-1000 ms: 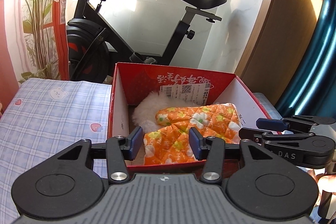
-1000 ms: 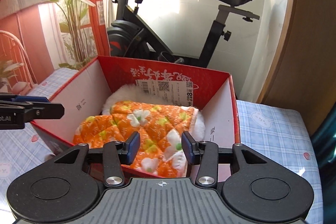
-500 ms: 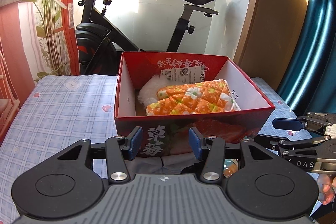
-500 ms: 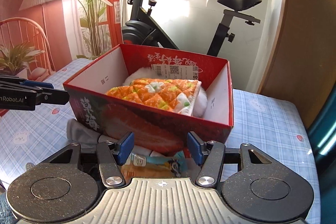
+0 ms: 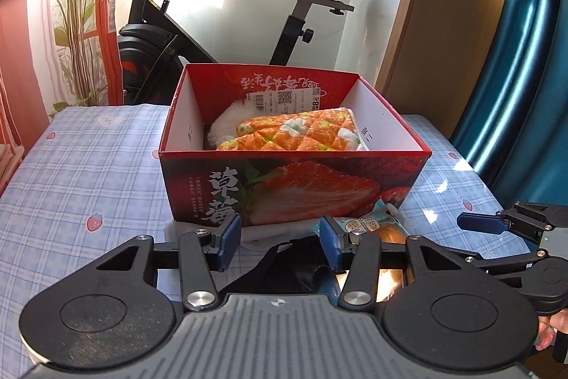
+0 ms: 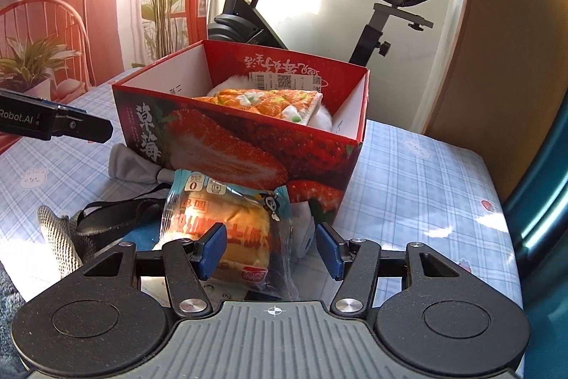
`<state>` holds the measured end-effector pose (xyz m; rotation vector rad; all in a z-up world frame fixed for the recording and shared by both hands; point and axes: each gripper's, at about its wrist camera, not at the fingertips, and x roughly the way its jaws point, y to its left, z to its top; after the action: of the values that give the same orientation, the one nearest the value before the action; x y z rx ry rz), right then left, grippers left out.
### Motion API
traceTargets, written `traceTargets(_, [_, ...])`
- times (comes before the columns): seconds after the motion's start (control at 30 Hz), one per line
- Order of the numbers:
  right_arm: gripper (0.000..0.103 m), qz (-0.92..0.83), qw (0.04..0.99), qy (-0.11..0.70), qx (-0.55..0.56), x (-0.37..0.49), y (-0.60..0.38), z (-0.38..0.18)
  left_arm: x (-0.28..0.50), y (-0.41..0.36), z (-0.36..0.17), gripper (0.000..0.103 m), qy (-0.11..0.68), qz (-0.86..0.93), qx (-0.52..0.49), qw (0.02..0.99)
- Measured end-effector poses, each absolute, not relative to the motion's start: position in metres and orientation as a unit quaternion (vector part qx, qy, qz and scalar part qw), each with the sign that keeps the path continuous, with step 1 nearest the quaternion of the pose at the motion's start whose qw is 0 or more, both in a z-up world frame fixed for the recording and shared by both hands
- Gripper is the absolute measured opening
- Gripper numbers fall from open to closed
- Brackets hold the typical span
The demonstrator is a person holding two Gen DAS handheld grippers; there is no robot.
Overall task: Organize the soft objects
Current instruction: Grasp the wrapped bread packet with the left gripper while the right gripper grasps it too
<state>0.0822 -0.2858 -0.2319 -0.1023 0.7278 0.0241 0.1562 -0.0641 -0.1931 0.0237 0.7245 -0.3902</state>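
A red strawberry box (image 5: pixel 294 190) (image 6: pixel 248 151) stands on the checked tablecloth. Inside lie an orange flowered quilted cloth (image 5: pixel 301 134) (image 6: pixel 262 100) and a white fluffy item (image 5: pixel 227 119). In front of the box lie a wrapped bread packet (image 6: pixel 220 222) (image 5: pixel 369 226), a grey cloth (image 6: pixel 131 162), a black strap (image 6: pixel 113 215) and a grey knit piece (image 6: pixel 58 237). My left gripper (image 5: pixel 280 242) is open and empty, just before the box over the black strap. My right gripper (image 6: pixel 271 249) is open, its fingers either side of the bread packet without touching.
An exercise bike (image 5: pixel 198 34) stands behind the table. A plant (image 5: pixel 71 9) is at the back left, a teal curtain (image 5: pixel 525 59) at the right. A wooden panel (image 6: pixel 497 41) rises behind the table's right end.
Both grippers have drawn back from above the box toward the table's near side. The items in front of the box have come into view.
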Motion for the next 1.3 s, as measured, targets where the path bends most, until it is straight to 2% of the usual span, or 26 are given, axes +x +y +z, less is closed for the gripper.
traceTargets(0.57, [0.054, 0.068, 0.918, 0.389, -0.049, 0.091, -0.27, -0.268, 0.165, -0.066, -0.215, 0.051, 0.37, -0.202, 0.003, 0.907])
traceTargets(0.63, [0.06, 0.07, 0.918, 0.387, -0.046, 0.094, -0.266, -0.27, 0.166, -0.065, -0.216, 0.051, 0.371, -0.204, 0.001, 0.906])
traceTargets(0.7, [0.061, 0.073, 0.919, 0.385, -0.041, 0.096, -0.263, -0.272, 0.166, -0.063, -0.217, 0.051, 0.372, -0.205, -0.003, 0.905])
traceTargets(1.3, [0.063, 0.103, 0.928, 0.359, -0.008, 0.106, -0.268, -0.27, 0.186, -0.061, -0.234, 0.051, 0.392, -0.239, -0.056, 0.887])
